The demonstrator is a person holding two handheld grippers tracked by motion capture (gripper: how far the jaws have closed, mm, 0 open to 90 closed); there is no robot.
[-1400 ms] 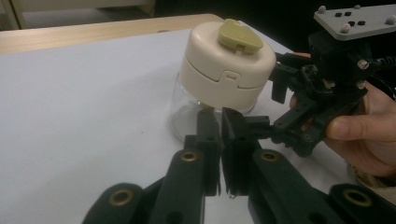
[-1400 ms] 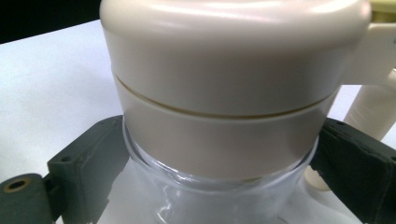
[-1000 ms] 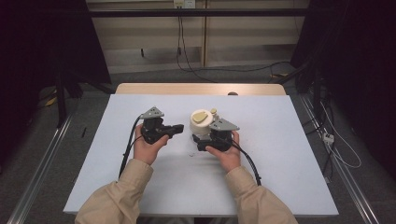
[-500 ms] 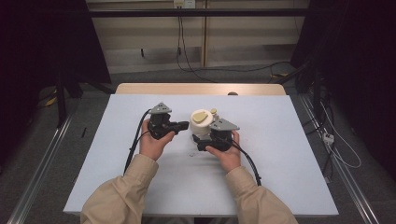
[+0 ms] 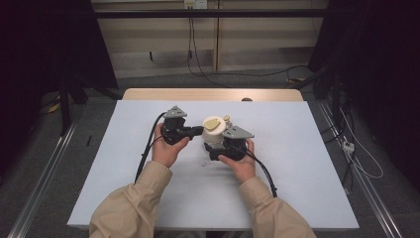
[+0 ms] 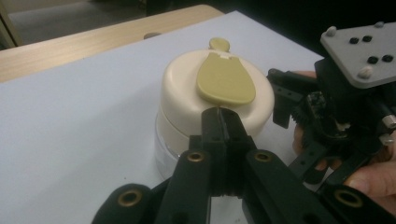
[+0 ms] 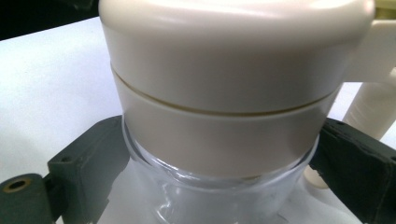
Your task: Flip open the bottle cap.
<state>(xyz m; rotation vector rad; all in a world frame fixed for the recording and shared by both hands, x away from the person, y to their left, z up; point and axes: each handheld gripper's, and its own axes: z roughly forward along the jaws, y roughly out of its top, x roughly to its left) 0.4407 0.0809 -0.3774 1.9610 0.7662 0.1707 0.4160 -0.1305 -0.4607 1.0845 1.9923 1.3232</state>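
Observation:
A clear jar [image 7: 219, 196] with a cream lid [image 6: 187, 93] stands mid-table, also seen in the high view as the jar [image 5: 214, 130]. An olive flap [image 6: 225, 79] lies flat on the lid's top. My right gripper [image 7: 219, 186] is shut on the jar's clear body just under the lid, one black jaw on each side. My left gripper [image 6: 223, 116] is shut, its tips meeting at the lid's near edge just below the flap's end. From above, the left gripper [image 5: 198, 130] points right at the jar and the right gripper [image 5: 218, 147] holds it from the front.
The jar stands on a white table [image 5: 297, 148] with a wooden strip [image 5: 208, 94] along its far edge. A small cream post [image 7: 373, 112] stands beside the jar. Cables [image 5: 143, 158] trail from both grippers toward the person.
The left gripper has moved right across the table, from well apart from the jar to its lid. The right gripper and the jar have stayed put.

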